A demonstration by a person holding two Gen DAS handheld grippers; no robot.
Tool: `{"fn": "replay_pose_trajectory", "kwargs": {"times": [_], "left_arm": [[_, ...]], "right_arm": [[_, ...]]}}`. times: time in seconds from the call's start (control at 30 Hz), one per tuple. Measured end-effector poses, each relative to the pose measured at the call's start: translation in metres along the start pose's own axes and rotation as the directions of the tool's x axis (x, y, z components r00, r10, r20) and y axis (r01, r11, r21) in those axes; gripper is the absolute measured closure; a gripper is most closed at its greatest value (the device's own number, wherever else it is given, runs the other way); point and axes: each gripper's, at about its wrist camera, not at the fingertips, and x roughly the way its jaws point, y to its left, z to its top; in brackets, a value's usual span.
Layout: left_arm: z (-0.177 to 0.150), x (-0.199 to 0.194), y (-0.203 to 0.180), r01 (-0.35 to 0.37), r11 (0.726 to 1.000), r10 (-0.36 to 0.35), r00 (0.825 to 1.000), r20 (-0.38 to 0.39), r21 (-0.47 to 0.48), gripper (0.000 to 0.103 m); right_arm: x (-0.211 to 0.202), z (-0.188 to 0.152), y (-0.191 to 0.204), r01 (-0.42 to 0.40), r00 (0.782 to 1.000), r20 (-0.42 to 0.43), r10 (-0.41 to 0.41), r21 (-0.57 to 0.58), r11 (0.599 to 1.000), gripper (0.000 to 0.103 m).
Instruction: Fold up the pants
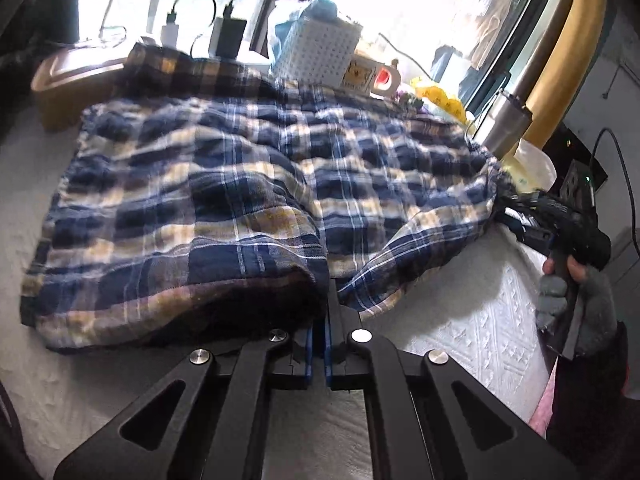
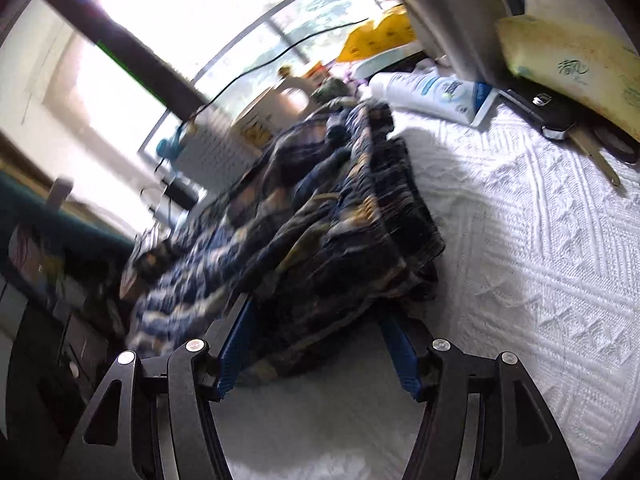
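Blue, white and tan plaid pants (image 1: pixel 240 184) lie spread and rumpled on a white textured cloth (image 1: pixel 472 320). My left gripper (image 1: pixel 326 304) is shut on the near hem of the pants, its blue pads pressed together on the fabric. My right gripper (image 1: pixel 516 208) shows in the left wrist view at the far right edge of the pants, held by a gloved hand. In the right wrist view my right gripper (image 2: pixel 316 312) is open, its blue fingers (image 2: pixel 236 344) on either side of the bunched pants edge (image 2: pixel 340 232).
A white perforated basket (image 1: pixel 320 50), chargers with cables (image 1: pixel 228 36), a brown box (image 1: pixel 68 84) and a steel cup (image 1: pixel 506 124) stand behind the pants. A white bottle (image 2: pixel 432 92), a tissue pack (image 2: pixel 576 64) and a dark phone (image 2: pixel 548 116) lie at the right.
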Motion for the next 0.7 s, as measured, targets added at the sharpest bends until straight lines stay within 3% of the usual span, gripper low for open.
{"fn": "replay_pose_trajectory", "kwargs": {"times": [0.03, 0.07, 0.1, 0.37, 0.57, 0.7], "left_arm": [[-0.001, 0.000, 0.000, 0.007, 1.000, -0.007, 1.000, -0.001, 0.002, 0.101], [-0.001, -0.003, 0.000, 0.008, 1.000, -0.008, 1.000, 0.002, 0.009, 0.101], [0.000, -0.005, 0.000, 0.012, 1.000, -0.012, 1.000, 0.004, 0.015, 0.101], [-0.001, -0.033, -0.011, 0.024, 0.998, -0.025, 1.000, 0.012, 0.063, 0.101], [-0.022, -0.058, -0.043, 0.053, 0.993, -0.054, 0.999, 0.000, 0.104, 0.100], [-0.041, -0.052, -0.041, 0.048, 0.995, -0.043, 0.997, -0.058, 0.085, 0.093]], "right_arm": [[0.004, 0.000, 0.001, 0.014, 1.000, -0.002, -0.014, -0.005, 1.000, 0.065], [0.008, 0.001, 0.001, 0.007, 1.000, -0.020, -0.007, 0.001, 1.000, 0.090], [0.008, 0.002, 0.001, -0.006, 1.000, -0.022, 0.005, -0.006, 1.000, 0.095], [-0.034, -0.002, 0.030, 0.075, 0.997, 0.037, -0.069, -0.219, 0.973, 0.100], [-0.084, -0.012, 0.027, 0.103, 0.994, 0.048, -0.094, -0.263, 0.959, 0.100], [-0.097, -0.026, 0.006, 0.149, 0.989, 0.027, -0.147, -0.257, 0.955, 0.100]]}}
